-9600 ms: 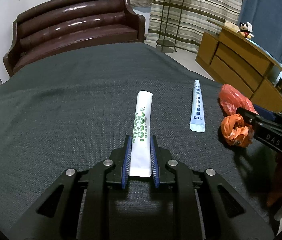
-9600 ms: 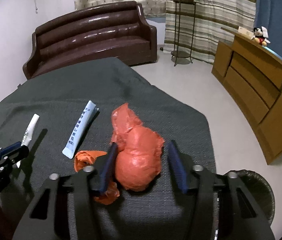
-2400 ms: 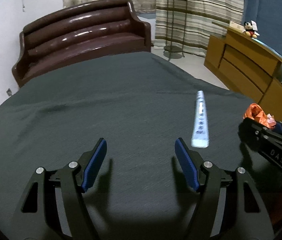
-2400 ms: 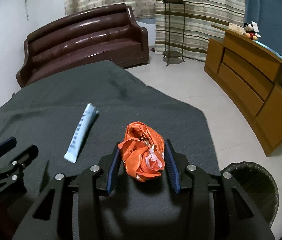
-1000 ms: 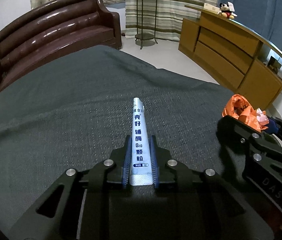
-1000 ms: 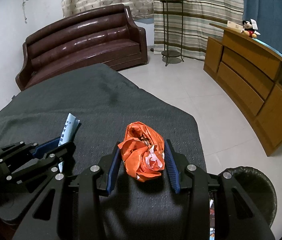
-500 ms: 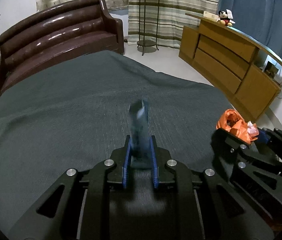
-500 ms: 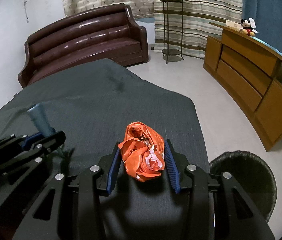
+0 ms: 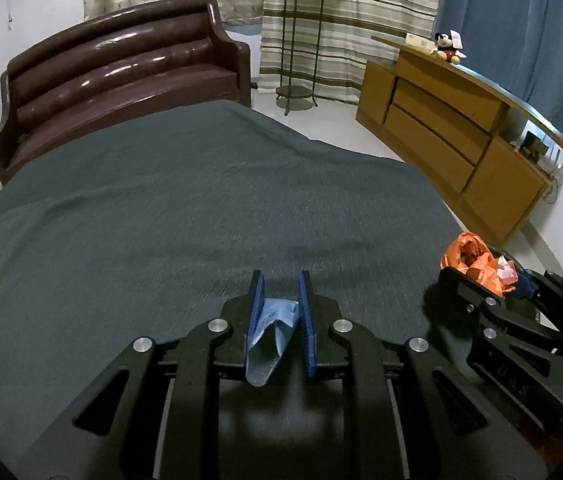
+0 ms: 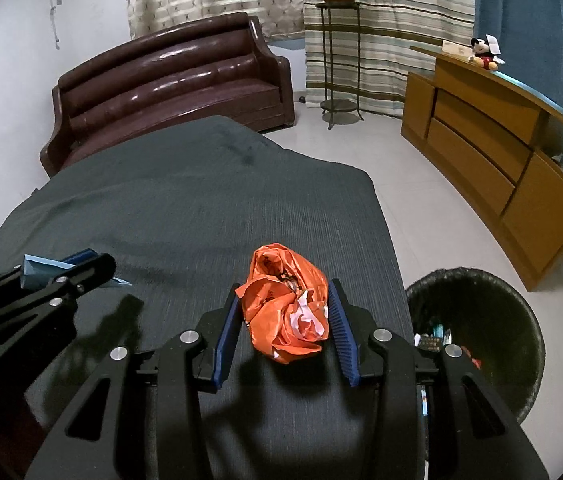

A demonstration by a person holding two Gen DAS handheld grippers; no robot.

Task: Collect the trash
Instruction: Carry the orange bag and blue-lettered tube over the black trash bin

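My left gripper (image 9: 280, 286) is shut on a pale blue tube (image 9: 270, 334), tipped up so its flat end points back at the camera; it is held above the dark grey cloth-covered table (image 9: 161, 208). The left gripper and tube also show in the right wrist view (image 10: 85, 264). My right gripper (image 10: 283, 294) is shut on a crumpled orange plastic bag (image 10: 287, 304) near the table's right edge; the bag also shows in the left wrist view (image 9: 477, 262). A black trash bin (image 10: 477, 332) with some rubbish inside stands on the floor just right of the right gripper.
A brown leather sofa (image 9: 117, 76) stands behind the table. A wooden sideboard (image 10: 501, 152) with a Mickey Mouse toy (image 10: 485, 54) runs along the right wall. A metal plant stand (image 10: 337, 64) is by the striped curtains. White tiled floor (image 10: 413, 184) lies between table and sideboard.
My left gripper has lifted the blue tube off the table and tilted it upright toward the camera. My right gripper, still holding the orange bag, has shifted toward the bin, which shows more fully.
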